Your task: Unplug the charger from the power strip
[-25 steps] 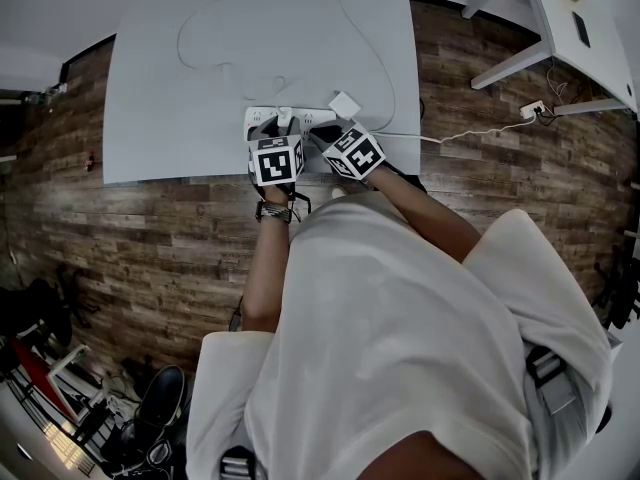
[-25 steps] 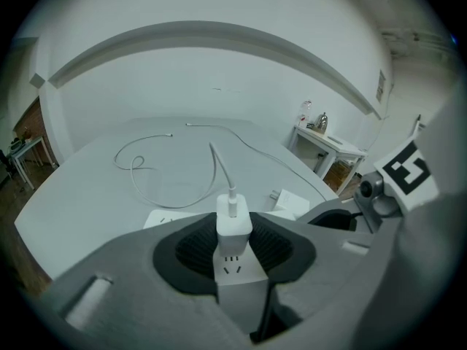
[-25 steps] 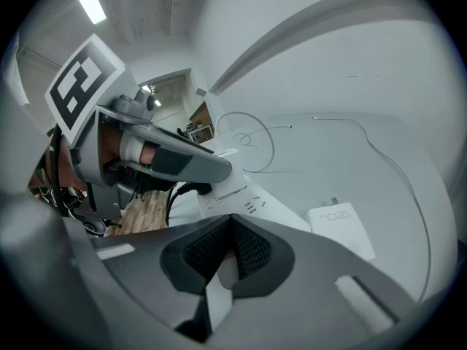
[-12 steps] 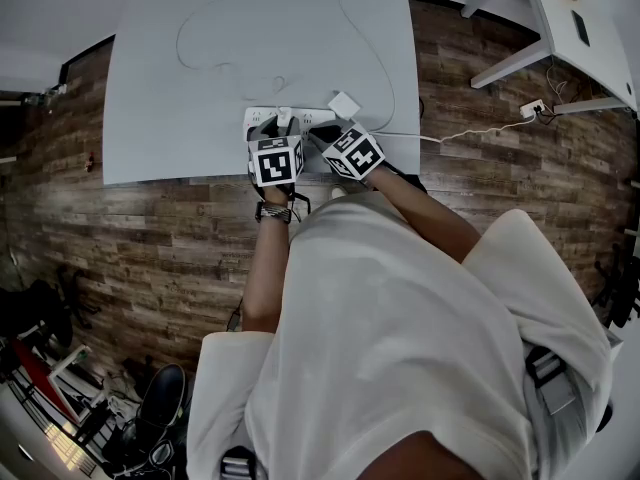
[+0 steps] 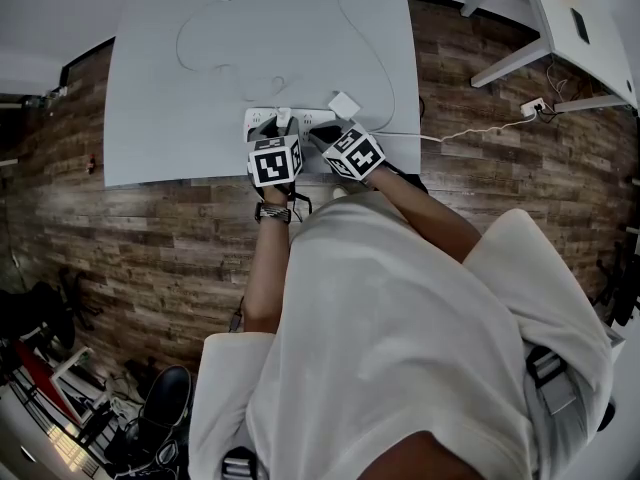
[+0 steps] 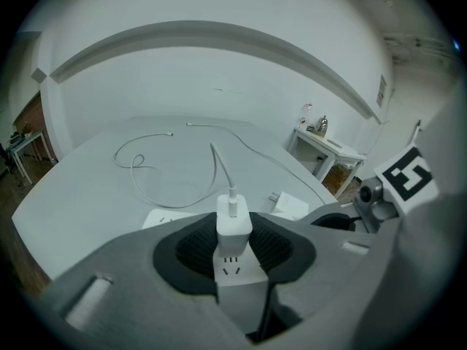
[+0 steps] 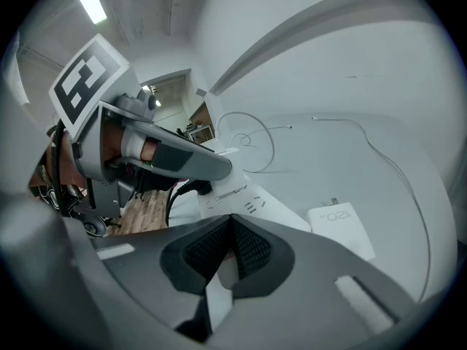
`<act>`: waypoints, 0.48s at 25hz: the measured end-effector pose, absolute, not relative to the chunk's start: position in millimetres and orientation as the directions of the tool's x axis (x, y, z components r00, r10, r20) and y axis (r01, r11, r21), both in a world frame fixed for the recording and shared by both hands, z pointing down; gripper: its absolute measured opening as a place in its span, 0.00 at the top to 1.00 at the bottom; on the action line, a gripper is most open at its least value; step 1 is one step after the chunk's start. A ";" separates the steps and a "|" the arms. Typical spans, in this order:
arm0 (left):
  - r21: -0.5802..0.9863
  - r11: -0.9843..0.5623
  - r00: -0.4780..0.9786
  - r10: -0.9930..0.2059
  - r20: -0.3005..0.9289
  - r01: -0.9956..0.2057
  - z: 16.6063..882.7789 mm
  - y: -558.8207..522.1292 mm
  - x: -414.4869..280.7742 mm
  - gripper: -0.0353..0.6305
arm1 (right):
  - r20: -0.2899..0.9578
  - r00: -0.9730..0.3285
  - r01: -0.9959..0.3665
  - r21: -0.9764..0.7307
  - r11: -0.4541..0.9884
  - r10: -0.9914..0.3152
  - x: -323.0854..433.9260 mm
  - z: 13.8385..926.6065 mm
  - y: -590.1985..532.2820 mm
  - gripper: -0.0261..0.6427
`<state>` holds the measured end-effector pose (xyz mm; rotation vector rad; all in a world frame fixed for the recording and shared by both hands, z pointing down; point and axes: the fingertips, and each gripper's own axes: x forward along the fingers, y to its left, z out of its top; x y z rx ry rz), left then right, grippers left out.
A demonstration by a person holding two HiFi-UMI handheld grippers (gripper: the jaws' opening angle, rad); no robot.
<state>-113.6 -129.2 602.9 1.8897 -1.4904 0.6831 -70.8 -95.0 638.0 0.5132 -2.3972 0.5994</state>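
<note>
A white charger (image 6: 233,233) stands plugged into the white power strip (image 6: 236,274), and its thin cable (image 6: 146,189) loops away over the table. My left gripper (image 6: 235,222) is shut on the charger, with one ribbed pad pressed against each side. In the head view the charger (image 5: 284,116) sits in the power strip (image 5: 318,117) near the white table's (image 5: 200,88) front edge, between the tips of the left gripper (image 5: 277,128). My right gripper (image 7: 232,221) is shut, its tips meeting over the power strip (image 7: 252,199) to the right of the charger. It shows in the head view as the right gripper (image 5: 322,136).
A second white adapter (image 5: 345,104) lies unplugged just behind the strip, seen close as the adapter (image 7: 341,228). The strip's own cord runs right, off the table to a floor outlet (image 5: 533,109). Another white table (image 5: 590,18) stands at the far right on wooden floor.
</note>
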 end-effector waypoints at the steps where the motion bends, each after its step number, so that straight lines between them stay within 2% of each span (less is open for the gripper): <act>1: 0.157 -0.163 0.226 -0.648 0.727 -0.974 602.5 -128.8 -113.9 0.74 | 0.638 -0.740 -0.488 -0.291 0.823 -0.213 -71.2 637.6 -94.5 0.96; 12: 0.161 -0.164 0.229 -0.639 0.734 -0.973 605.2 -133.4 -112.6 0.74 | 0.645 -0.735 -0.487 -0.285 0.826 -0.210 -70.0 639.5 -96.4 0.96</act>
